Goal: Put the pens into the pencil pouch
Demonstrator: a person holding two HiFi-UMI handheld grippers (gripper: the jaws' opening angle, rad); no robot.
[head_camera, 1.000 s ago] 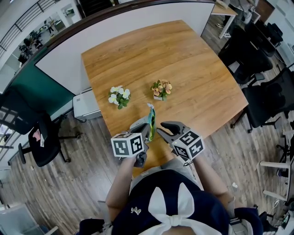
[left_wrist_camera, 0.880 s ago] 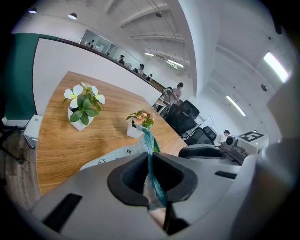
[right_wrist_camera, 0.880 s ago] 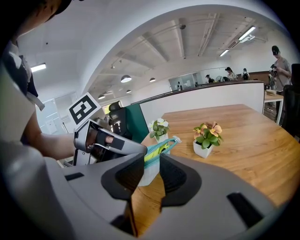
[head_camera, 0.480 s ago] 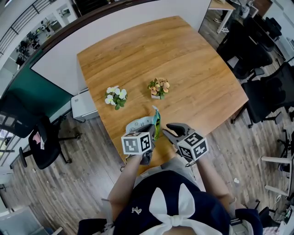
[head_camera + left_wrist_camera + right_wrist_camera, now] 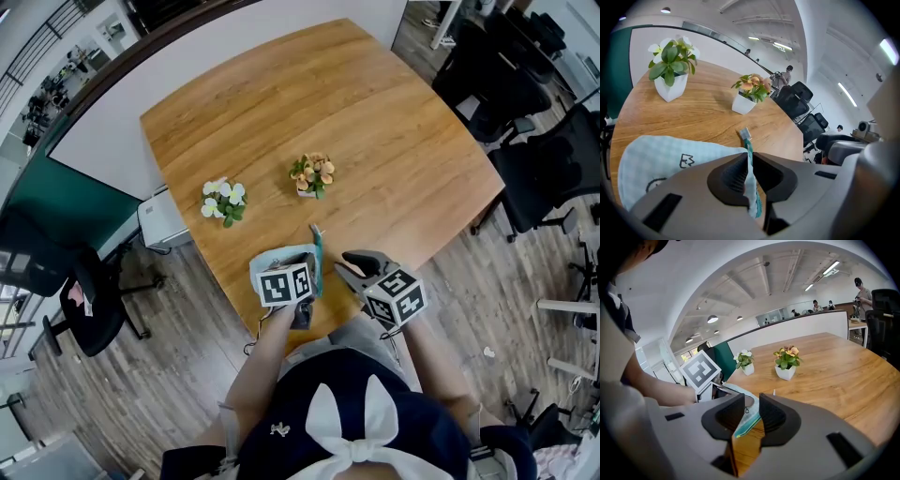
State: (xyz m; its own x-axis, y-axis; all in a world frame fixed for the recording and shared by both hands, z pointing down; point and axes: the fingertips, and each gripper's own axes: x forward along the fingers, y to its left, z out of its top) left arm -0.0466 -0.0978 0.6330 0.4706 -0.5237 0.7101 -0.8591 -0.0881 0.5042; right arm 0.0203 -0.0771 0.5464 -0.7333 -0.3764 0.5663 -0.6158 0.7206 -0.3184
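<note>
Left claw (image 5: 749, 163), pinching pencil pouch (image 5: 665, 157) edge

One rounded wooden table (image 5: 375, 122). Two small potted plants in white pots: one white-flowered plant (image 5: 222, 200), one orange-flowered plant (image 5: 311, 173). One pale blue checked fabric pencil pouch (image 5: 274, 255) with a teal zip. Two grey handheld grippers: one left gripper (image 5: 747, 172), one right gripper (image 5: 751, 412). Several black office chairs (image 5: 548, 178), too crowded to count.
</note>
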